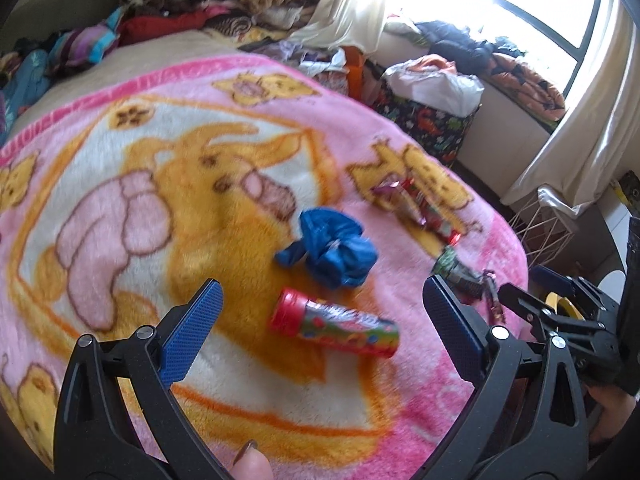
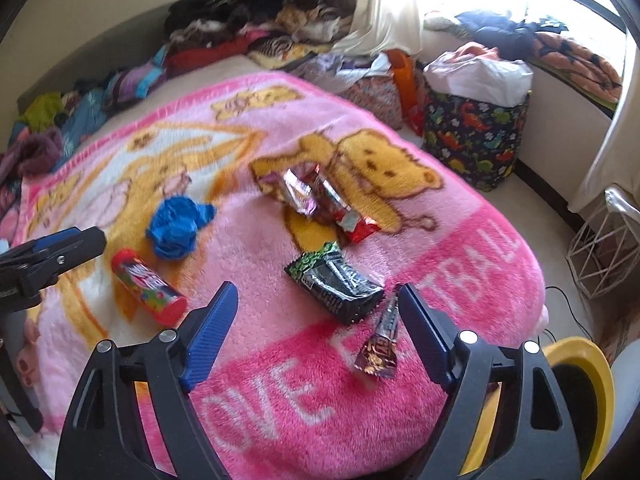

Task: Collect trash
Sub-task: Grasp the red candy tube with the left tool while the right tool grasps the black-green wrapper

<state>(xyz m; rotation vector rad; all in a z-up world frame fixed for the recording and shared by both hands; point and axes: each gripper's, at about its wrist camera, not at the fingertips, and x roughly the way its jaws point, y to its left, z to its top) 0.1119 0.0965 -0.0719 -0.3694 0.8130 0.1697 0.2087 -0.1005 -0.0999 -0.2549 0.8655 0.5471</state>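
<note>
**Trash all over the pink blanket**

Everything sits on the pink blanket. Blue crumpled bag is toward its middle, red candy tube lying just in front of that. Black wrapper is near the blanket's front edge, small brown wrapper beside it. Left gripper is spread wide over the tube, holding nothing. Right gripper gapes too, the brown wrapper between its fingers.

On the blanket I see the tube at lower left, the crumpled bag above it, wrappers at centre, and a basket at upper right.
</note>
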